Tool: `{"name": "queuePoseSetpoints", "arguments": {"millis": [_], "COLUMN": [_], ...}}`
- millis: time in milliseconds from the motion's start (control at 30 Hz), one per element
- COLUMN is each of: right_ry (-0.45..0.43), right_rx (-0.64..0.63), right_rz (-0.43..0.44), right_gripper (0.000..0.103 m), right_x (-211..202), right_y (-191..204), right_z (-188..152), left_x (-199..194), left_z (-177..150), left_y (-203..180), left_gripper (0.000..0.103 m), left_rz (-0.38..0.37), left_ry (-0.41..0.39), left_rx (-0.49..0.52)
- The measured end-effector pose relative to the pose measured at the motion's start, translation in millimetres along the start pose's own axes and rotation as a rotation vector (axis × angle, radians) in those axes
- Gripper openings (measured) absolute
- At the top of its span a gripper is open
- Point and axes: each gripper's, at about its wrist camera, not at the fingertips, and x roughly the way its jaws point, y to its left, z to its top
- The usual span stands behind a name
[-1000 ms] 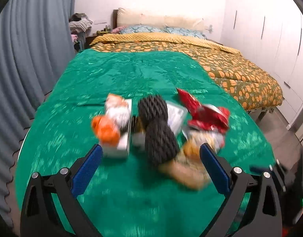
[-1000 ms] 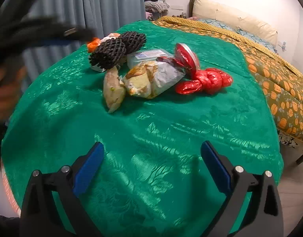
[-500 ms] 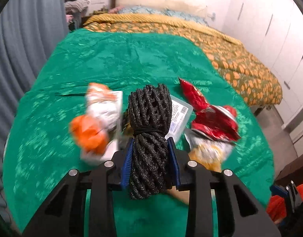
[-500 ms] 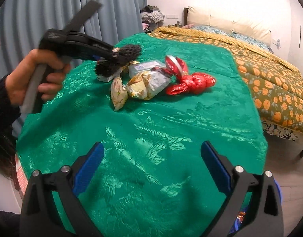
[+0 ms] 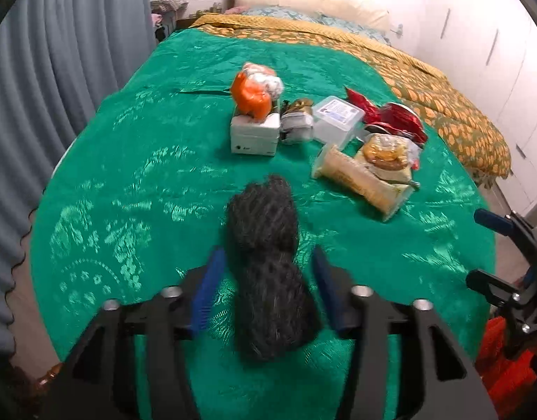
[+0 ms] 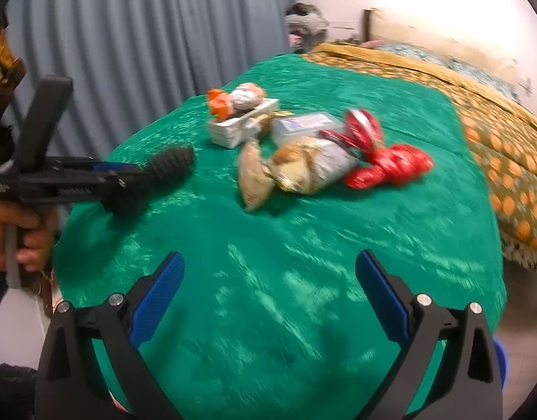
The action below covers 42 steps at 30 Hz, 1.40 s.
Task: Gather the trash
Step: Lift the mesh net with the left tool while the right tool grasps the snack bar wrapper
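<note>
My left gripper point(image 5: 265, 262) holds a black foam net sleeve point(image 5: 268, 269) between its blue pads, lifted over the near part of the green bedspread point(image 5: 146, 161); it also shows in the right wrist view point(image 6: 170, 166). The jaws now stand a little apart beside the net. The trash pile lies beyond: a white box point(image 5: 256, 131) with an orange wrapper point(image 5: 251, 96), a clear plastic tub point(image 5: 336, 117), red foil wrappers point(image 5: 396, 120) and a snack bag point(image 5: 366, 178). My right gripper point(image 6: 268, 287) is open and empty over the bedspread's near edge.
A grey curtain point(image 5: 41, 70) hangs along the left. The orange-patterned quilt point(image 5: 426, 80) covers the bed's right side, with white wardrobes point(image 5: 496, 52) beyond. A red object point(image 5: 503, 357) sits on the floor at lower right, by my right gripper.
My left gripper shut on the black net sleeve, lifted it off the pile and drew it back toward the near edge; its jaws have widened slightly. My right gripper stayed open and swung left.
</note>
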Motion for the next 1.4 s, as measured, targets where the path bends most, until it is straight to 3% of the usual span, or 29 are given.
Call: {"name": "queuePoseSetpoints", "arguments": {"millis": [200,333,433,533,633,767,900,1033,1200,1400], "right_ry": [0.042,0.106,0.163,0.22,0.235,0.225,0.215,0.204,0.213,0.246], "right_rx": [-0.106,-0.138,-0.123,-0.139,-0.118,-0.091,-0.045,-0.007,0.0,0.021], "right_rz": [0.067,0.121,0.106,0.037,0.013,-0.019,0.021,0.092,0.11,0.031], "right_gripper": [0.068,0.06,0.054,0.05,0.048,0.028,0.019,0.019,0.019,0.023], "right_x": [25.5,55.9,79.3,99.8,105.3,101.5,93.0,64.7,25.9,-0.4], "right_y": [12.8,17.7,16.0,16.9,15.0,10.3,5.0,9.4,10.2,-0.8], "right_z": [34.3,55.3,65.6,68.8,67.7,63.0,55.9,41.6,12.6,-19.5], "left_x": [15.8,15.0,12.9,16.0,21.6,21.8,22.0,21.9,19.6,15.6], "left_z": [-5.2,-7.6,-9.1,-10.9,-14.1,-17.1,-17.5,-18.3,-19.8,-23.4], "left_y": [6.2,5.5,9.5,13.0,13.2,9.8,12.1,11.6,14.5,8.7], "left_gripper": [0.069,0.069,0.069,0.07,0.072,0.074,0.075,0.077,0.079,0.083], "left_rz": [0.016,0.028,0.023,0.021,0.021,0.031,0.022,0.021,-0.004,-0.032], "left_ry": [-0.011,-0.01,-0.012,-0.01,-0.012,-0.023,-0.027,-0.028,-0.036,-0.019], "left_rx": [-0.025,-0.009,-0.018,-0.025,-0.022,-0.005,-0.01,-0.007,-0.022,0.019]}}
